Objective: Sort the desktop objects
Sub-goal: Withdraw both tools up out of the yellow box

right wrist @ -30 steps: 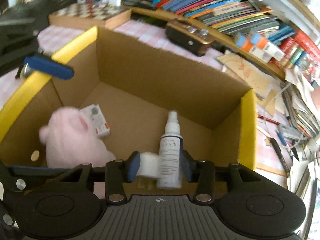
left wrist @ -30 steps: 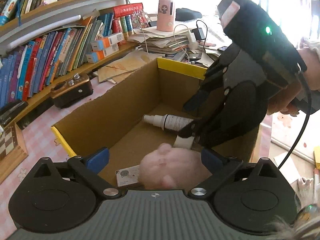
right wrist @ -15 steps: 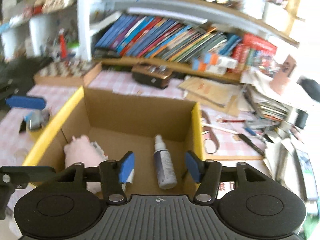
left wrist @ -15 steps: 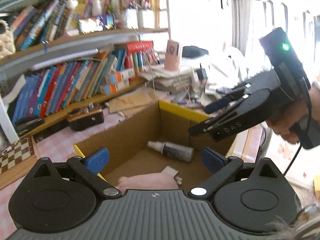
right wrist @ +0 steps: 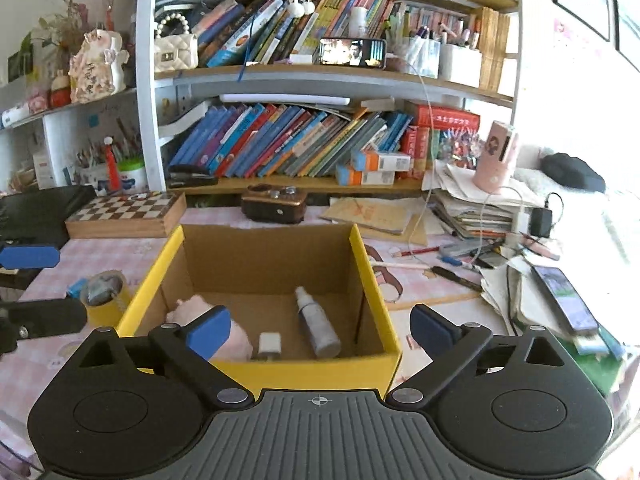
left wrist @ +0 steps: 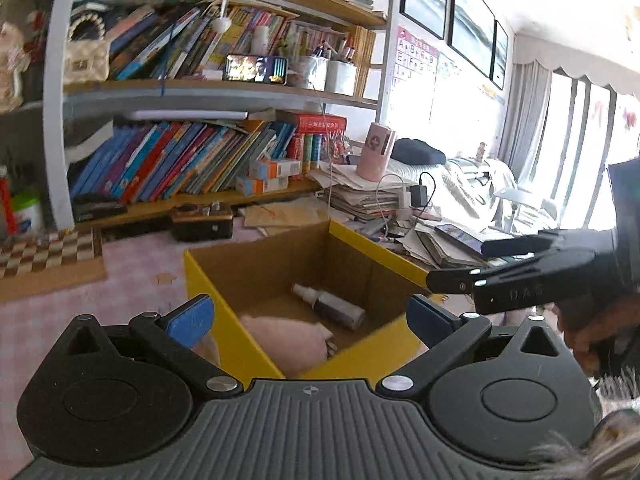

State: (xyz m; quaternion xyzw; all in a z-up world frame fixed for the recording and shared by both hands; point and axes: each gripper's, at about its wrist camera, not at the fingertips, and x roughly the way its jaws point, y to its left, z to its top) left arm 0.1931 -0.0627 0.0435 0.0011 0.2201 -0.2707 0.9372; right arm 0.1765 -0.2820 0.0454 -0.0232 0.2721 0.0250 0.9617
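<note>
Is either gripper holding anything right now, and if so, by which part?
Nothing is held. The left gripper and the right gripper are both empty, jaws opening above the box.

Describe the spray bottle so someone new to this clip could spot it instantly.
Find the yellow-rimmed cardboard box in the middle of the desk. On its floor, toward the right wall, lies the spray bottle. It is the only long grey cylinder with a white nozzle, beside a small white charger and a pink plush toy.
</note>
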